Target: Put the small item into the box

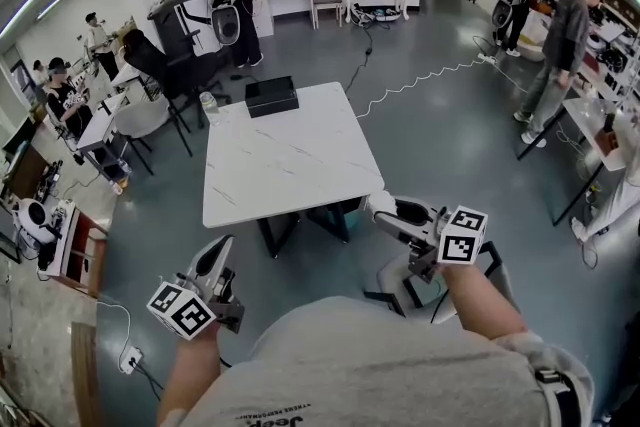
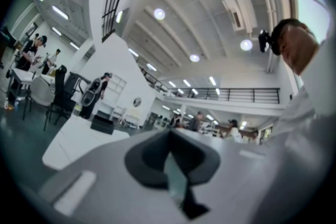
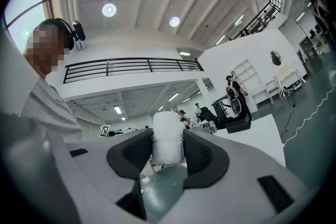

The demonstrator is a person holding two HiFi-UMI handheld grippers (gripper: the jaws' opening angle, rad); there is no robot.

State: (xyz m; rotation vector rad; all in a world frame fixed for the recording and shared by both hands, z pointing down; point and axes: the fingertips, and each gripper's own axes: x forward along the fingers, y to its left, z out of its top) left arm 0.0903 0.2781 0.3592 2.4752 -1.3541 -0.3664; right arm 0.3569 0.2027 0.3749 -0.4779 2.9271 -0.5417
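The right gripper (image 1: 392,213) is clamped on a small white bundle (image 3: 168,141), with the jaws pressing on both its sides. It holds the bundle level in the air, just off the near right corner of the white bench (image 1: 290,165). The black box (image 1: 272,96) sits at the bench's far edge, well apart from the bundle. The left gripper (image 1: 220,250) hangs off the near left corner, jaws together and empty.

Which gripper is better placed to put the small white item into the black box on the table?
Right. The right gripper is shut on the white item; the left gripper has its jaws together, empty. The black box sits at the far edge of the table.
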